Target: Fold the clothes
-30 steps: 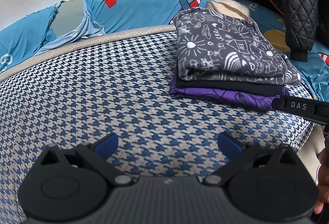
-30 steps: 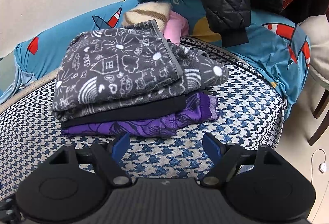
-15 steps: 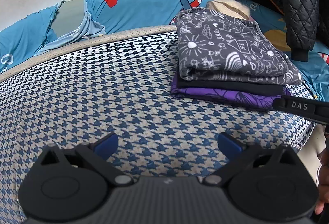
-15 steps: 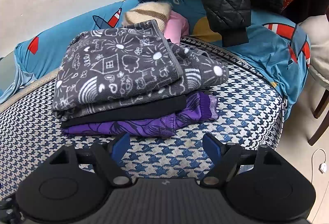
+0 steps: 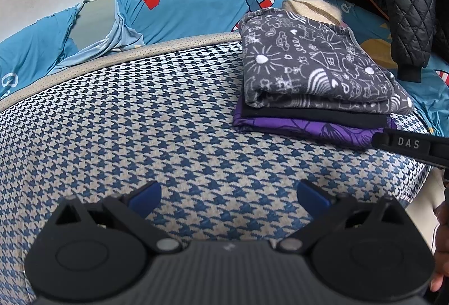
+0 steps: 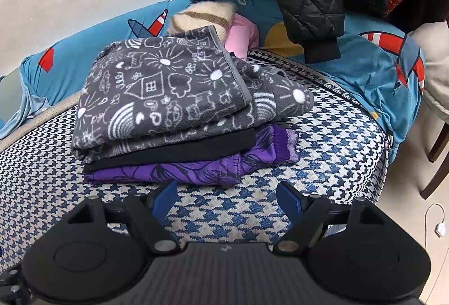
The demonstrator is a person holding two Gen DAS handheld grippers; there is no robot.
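Folded clothes stack (image 6: 168,120), both grippers seemingly empty

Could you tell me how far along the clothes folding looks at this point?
Three folded pieces already sit stacked on the houndstooth cushion: grey doodle-print fleece on top, a black garment, then a purple one. The left claw and right claw are open and empty. The pink garment behind looks unfolded.

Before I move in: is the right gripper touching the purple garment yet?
Apart. In the right wrist view, houndstooth cushion shows between the open right gripper and the purple garment.
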